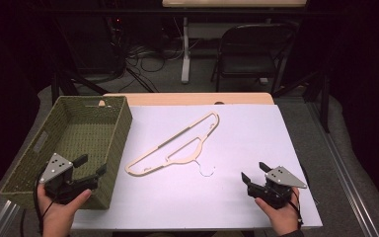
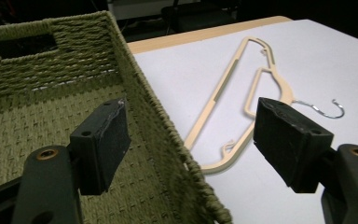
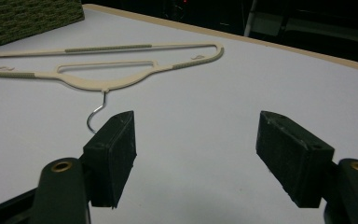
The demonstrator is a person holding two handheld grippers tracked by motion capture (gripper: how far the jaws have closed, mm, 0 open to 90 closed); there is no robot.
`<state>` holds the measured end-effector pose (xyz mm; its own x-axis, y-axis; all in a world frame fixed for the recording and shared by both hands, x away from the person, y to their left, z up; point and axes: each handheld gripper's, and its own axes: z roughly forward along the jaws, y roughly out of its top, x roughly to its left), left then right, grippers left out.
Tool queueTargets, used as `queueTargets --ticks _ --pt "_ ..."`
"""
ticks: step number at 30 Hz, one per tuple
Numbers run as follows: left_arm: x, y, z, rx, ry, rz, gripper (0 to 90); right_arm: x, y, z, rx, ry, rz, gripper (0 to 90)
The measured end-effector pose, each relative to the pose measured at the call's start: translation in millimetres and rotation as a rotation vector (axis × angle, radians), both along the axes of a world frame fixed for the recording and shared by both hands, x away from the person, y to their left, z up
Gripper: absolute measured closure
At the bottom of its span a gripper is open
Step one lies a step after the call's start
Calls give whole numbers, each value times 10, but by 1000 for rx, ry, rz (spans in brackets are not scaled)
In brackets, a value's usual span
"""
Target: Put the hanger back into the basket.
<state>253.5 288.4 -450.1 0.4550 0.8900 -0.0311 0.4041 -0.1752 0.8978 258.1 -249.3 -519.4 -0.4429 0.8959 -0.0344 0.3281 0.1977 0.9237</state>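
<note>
Cream-coloured flat plastic clothes hanger (image 1: 177, 146) with thin silver wire hook (image 1: 206, 171), lying flat on white tabletop (image 1: 246, 148), roughly centre, angled from near-left up to far-right. Hook end pointing toward near side. Greyish ribbed grip strips along top bar and shoulders, small notches near both ends, cut-out opening under the bar. In left gripper view hanger (image 2: 242, 93) lies right of basket, apart from it; in right gripper view hanger (image 3: 98, 67) lies ahead-left, hook (image 3: 95, 114) curling down toward the left jaw. Olive-green woven rectangular basket (image 1: 19, 163) at left edge of table, handle slots in side walls, inside looks empty with woven floor showing. Light wood table edge (image 1: 187, 98) past far side of white top. Left black two-jaw gripper (image 1: 90, 166) held in left hand (image 1: 61, 212) over near-right corner of basket, jaws spread wide, nothing between; in left gripper view gripper (image 2: 191, 140) straddles basket wall (image 2: 158, 126), one jaw over basket interior, other over table. Right black two-jaw gripper (image 1: 254, 173) held in right hand (image 1: 281, 215) near front-right of tabletop, aimed left toward hanger, well apart from it; in right gripper view gripper (image 3: 196, 149) with jaws spread wide, bare white top between. Grey three-cornered plates on top of both. Dark folding chair (image 1: 254, 49) and cables on floor behind table.
</note>
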Motion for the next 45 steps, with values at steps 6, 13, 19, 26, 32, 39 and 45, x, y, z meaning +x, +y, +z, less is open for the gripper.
queueTargets --ticks 6,13,19,26,32,39,45 --pt "10 -90 45 4 18 -31 269 24 -7 -9 6 6 3 287" --pt "103 -346 93 -11 38 -78 267 53 6 -29 5 25 17 288" --pt "227 -626 162 -28 41 -144 236 50 15 -28 7 20 20 287" --pt "383 -856 158 -27 70 -202 205 56 4 -43 9 28 14 287" --pt "512 -1034 140 10 91 -232 215 52 -5 -46 3 43 17 288" --pt "580 -1109 161 55 99 -253 238 46 -13 -45 5 43 14 288" --pt "665 -1171 192 120 143 -284 290 50 -5 -49 5 44 19 289"
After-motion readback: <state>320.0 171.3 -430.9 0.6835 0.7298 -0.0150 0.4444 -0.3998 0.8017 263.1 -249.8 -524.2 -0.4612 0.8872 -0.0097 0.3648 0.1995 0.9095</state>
